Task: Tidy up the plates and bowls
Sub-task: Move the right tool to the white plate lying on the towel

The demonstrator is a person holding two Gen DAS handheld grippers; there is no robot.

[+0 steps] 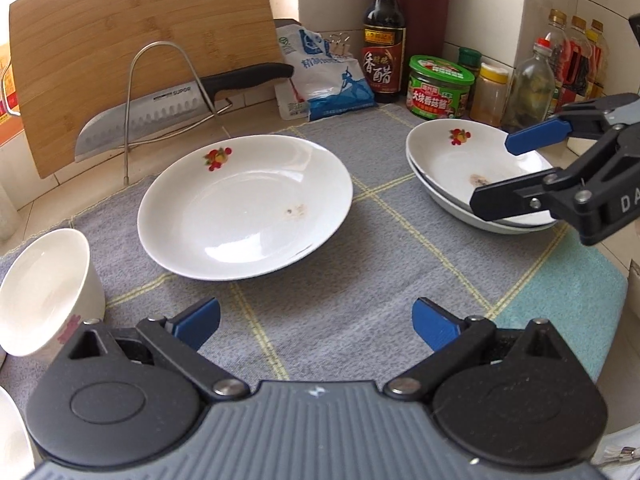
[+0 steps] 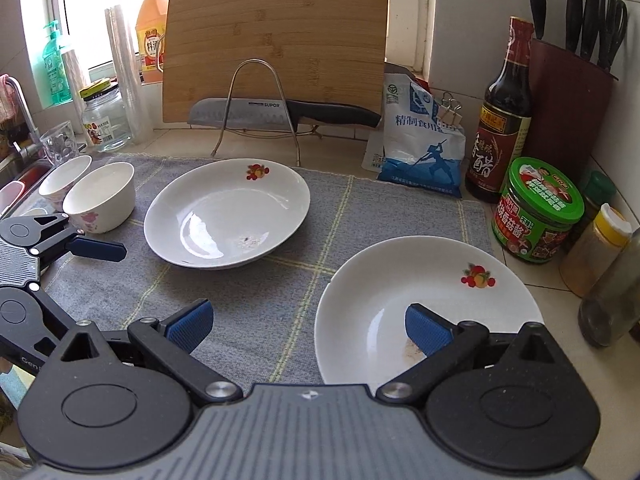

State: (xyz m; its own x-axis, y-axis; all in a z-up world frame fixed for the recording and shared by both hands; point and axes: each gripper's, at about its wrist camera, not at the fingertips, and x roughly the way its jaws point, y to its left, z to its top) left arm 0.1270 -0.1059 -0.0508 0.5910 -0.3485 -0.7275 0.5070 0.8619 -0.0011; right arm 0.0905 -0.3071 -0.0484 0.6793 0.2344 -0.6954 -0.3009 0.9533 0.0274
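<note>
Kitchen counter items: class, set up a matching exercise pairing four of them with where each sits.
Things:
1. steel-bladed knife with black handle
2. green-lidded sauce jar
3. small white ceramic bowl with pink flowers
4. single white plate with fruit print

Places:
A. middle of the grey mat
B. left edge of the mat
C. on the wire rack, before the bamboo board
D. right of the dark vinegar bottle

Pairs: 1-C, 2-D, 3-B, 4-A

Three plates [image 1: 244,208] [image 1: 448,156] [image 1: 444,200], two bowls [image 2: 100,196] [image 2: 64,180], one knife [image 2: 256,110], one cutting board [image 2: 276,36].
</note>
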